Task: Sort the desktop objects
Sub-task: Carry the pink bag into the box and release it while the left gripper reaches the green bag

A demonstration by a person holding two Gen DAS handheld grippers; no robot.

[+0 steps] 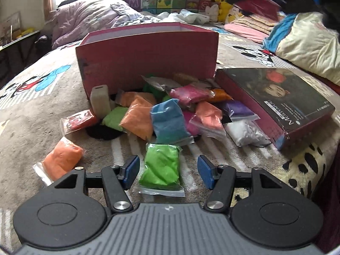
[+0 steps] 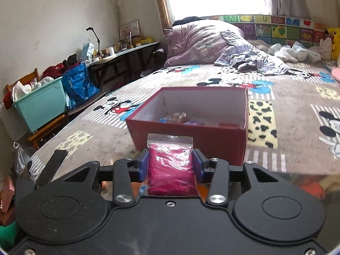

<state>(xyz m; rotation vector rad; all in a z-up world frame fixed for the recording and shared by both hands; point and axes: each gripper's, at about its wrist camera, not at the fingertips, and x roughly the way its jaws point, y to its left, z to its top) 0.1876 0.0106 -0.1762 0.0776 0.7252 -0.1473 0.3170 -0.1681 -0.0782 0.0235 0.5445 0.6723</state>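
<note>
A magenta clay bag (image 2: 171, 167) is held clamped between the blue pads of the right gripper (image 2: 171, 166), its zip-seal end pointing to 12 o'clock toward the red box (image 2: 191, 140). It is carried lengthwise, presumably so that it can be dropped over the near wall into the open box, where a few small packets already lie (their kinds cannot be told).

The left gripper (image 1: 168, 171) is held with its fingers spread wide and empty above the bed (image 1: 25, 131). A bright green clay bag (image 1: 162, 166) lies flat between the pads without being touched, which suggests it is lined up as the next pick. Beyond it, at 12 o'clock, a heap of clay bags (image 1: 170, 114) is piled against the outer wall of the red box, with an orange bag (image 1: 61, 159) lying apart at 10 o'clock.

At 2 o'clock in the left view a dark box lid (image 1: 282, 99) rests beside the heap; a word like "MEILINYAOU" is printed on it, though the smaller lines are too fine to be read.
</note>
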